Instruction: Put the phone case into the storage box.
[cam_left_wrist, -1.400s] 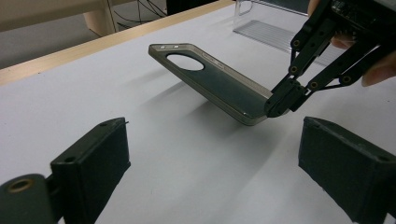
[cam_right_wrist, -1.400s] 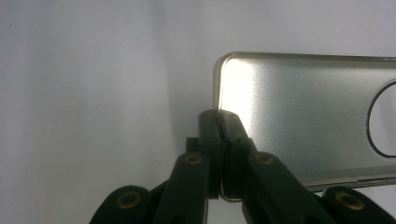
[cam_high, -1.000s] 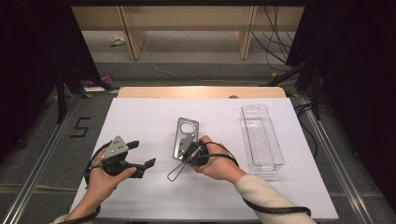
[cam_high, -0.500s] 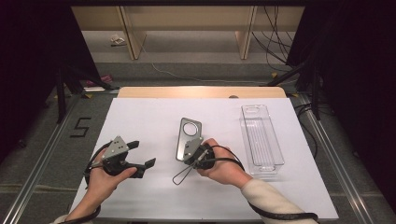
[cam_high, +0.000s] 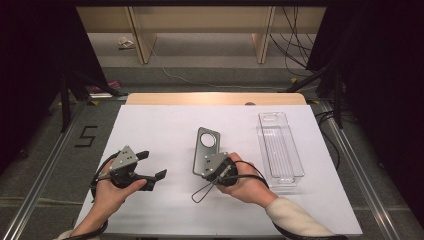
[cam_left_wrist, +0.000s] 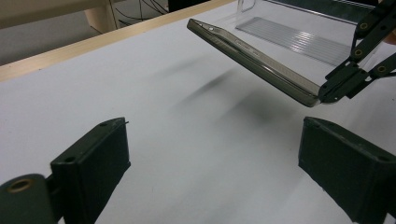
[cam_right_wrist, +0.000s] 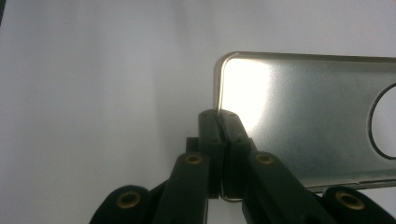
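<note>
since the right gripper pinches just the near edge of the metal lid, it could slip out; left gripper hangs wide open, empty.

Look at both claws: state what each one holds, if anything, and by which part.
The right claw grips the grey lid at a corner of its short edge, lifted clear of the table. The left claw is open and holds nothing.
</note>
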